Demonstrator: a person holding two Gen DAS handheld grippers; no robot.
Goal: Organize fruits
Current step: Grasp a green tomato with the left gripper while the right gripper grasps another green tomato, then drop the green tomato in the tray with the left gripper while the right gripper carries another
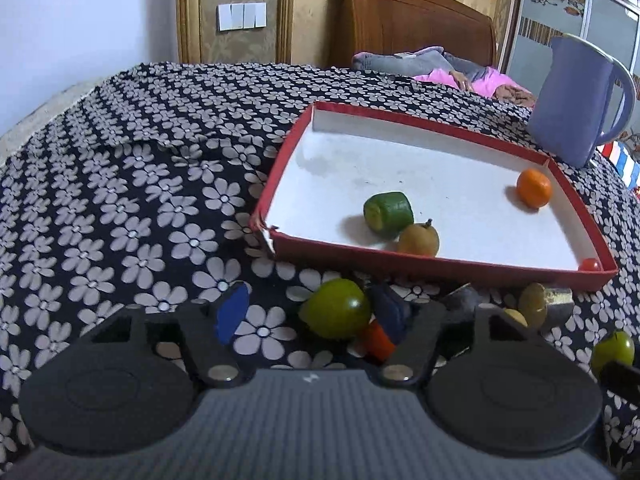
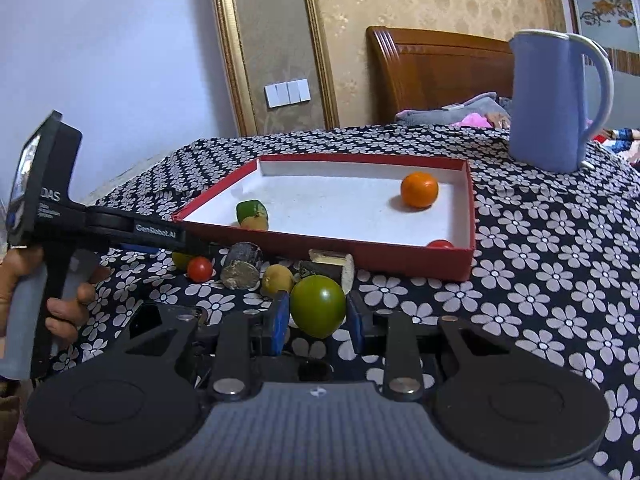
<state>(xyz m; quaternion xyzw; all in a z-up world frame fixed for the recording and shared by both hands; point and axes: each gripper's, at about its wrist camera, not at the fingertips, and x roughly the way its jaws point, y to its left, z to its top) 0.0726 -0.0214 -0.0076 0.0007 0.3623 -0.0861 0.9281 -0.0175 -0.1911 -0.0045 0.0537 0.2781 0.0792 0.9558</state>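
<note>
**Fruit sorting on a flower-patterned bed**

A red tray [image 2: 400, 258] is set on the bed [image 2: 540, 260]; an orange [image 2: 419, 189] is seen inside it. A green fruit [image 2: 318, 306] is pinched by the right gripper [image 2: 318, 318]. The left gripper [image 1: 308, 316] is held half spread, a second green fruit [image 1: 335, 314] between its jaws, contact unclear.

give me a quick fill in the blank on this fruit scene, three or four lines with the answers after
1. The orange fruit lies inside the red ____ with the white floor.
2. The right gripper has a ____ round fruit between its blue pads.
3. The tall blue ____ with a handle stands on the flowered cloth behind the red tray.
4. The small red tomato on the cloth lies ____ the tray.

Missing words: tray; green; jug; outside
</note>
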